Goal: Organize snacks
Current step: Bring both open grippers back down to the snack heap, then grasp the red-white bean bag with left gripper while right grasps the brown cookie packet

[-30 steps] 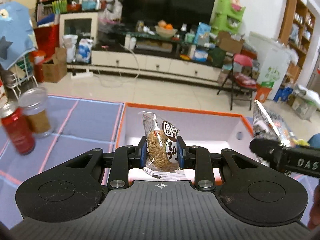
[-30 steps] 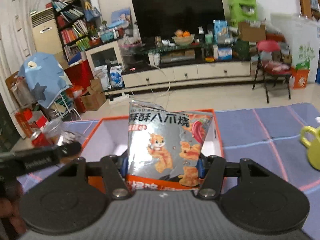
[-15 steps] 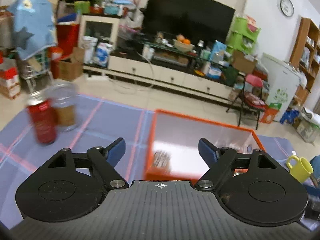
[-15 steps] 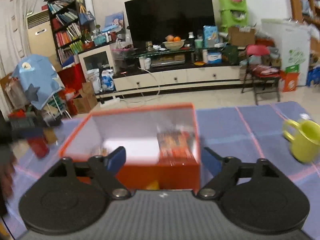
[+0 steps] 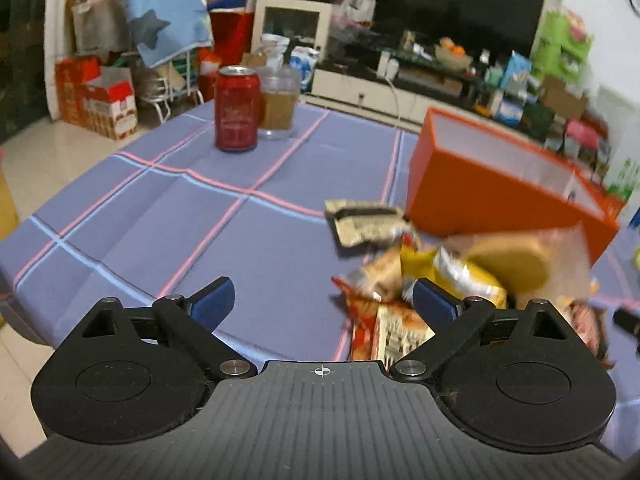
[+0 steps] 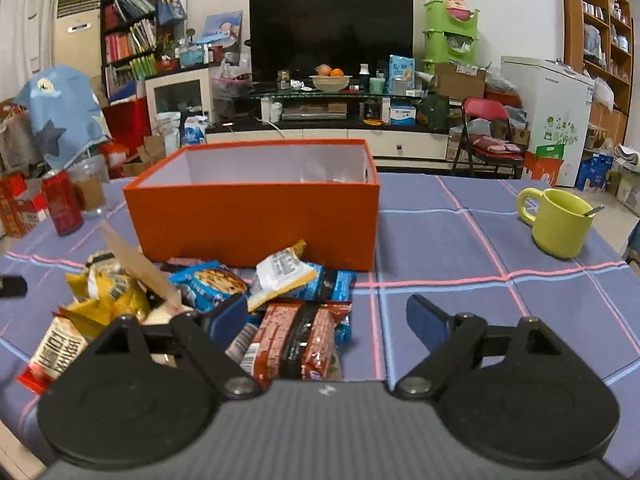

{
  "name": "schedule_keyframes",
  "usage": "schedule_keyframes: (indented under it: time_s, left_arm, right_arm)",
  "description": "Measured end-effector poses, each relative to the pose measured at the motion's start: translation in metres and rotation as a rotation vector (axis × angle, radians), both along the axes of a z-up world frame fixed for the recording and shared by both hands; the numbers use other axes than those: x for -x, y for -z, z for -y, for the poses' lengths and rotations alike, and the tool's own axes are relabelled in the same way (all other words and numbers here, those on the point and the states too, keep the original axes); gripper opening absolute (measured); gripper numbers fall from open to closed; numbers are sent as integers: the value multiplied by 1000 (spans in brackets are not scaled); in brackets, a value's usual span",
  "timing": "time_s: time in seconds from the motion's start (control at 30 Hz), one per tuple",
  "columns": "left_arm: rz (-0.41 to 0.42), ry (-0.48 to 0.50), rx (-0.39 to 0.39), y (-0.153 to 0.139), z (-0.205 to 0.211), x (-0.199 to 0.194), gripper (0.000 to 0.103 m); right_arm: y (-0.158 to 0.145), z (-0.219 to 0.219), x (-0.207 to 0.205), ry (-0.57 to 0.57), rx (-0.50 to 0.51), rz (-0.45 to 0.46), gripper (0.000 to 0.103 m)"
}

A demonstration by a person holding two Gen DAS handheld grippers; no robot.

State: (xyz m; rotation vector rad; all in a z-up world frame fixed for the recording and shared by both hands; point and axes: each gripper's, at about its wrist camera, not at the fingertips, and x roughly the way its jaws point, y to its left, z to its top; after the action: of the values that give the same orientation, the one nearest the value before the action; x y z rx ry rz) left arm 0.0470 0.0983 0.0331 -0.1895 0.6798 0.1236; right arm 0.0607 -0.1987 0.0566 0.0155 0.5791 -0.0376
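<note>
An orange box [image 6: 256, 216] with a white inside stands on the blue checked tablecloth; it also shows in the left wrist view [image 5: 492, 196] at the right. A heap of snack packets [image 6: 208, 292] lies in front of the box, among them a brown-red packet [image 6: 300, 340] and a yellow packet [image 6: 104, 296]. The heap shows blurred in the left wrist view [image 5: 432, 276]. My right gripper [image 6: 326, 316] is open and empty, low over the heap's right end. My left gripper [image 5: 320, 300] is open and empty, left of the heap.
A red can [image 5: 236, 108] and a clear cup [image 5: 280, 104] stand at the table's far left. A green mug [image 6: 558, 222] with a spoon stands at the right. The table edge is close on the left [image 5: 24, 280]. A TV unit and shelves stand behind.
Both grippers held a snack packet over the box, then opened and dropped them inside. Both have since pulled back and lowered toward the heap in front of the box.
</note>
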Motion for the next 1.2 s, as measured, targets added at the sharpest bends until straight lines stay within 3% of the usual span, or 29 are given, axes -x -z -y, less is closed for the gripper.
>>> schedule_keyframes:
  time_s: [0.17,0.33,0.53,0.73,1.03,1.2]
  left_arm:
    - [-8,54,-45,7,27,-10,84]
    - [-31,71,-64,12,35,-16,84]
    - [-36,76,-80,13,39,-16,84]
    - [-48,63,-102,19,41,-13,85]
    - [-64,106,-112,28,56,-15,85]
    - [-118,116,-68,40,56,-22,84]
  right_arm:
    - [8,-1,-7,45,-24,17,88]
    - [22,-10,-23,41,-16,-52,86]
    - [35,-20,-37,41,59,-107,71]
    - [42,-16,-40,30,49,-139,60]
    - [44,-12,-44,8,33,-152,58]
    - [44,-12,-46,7,24,-162,58]
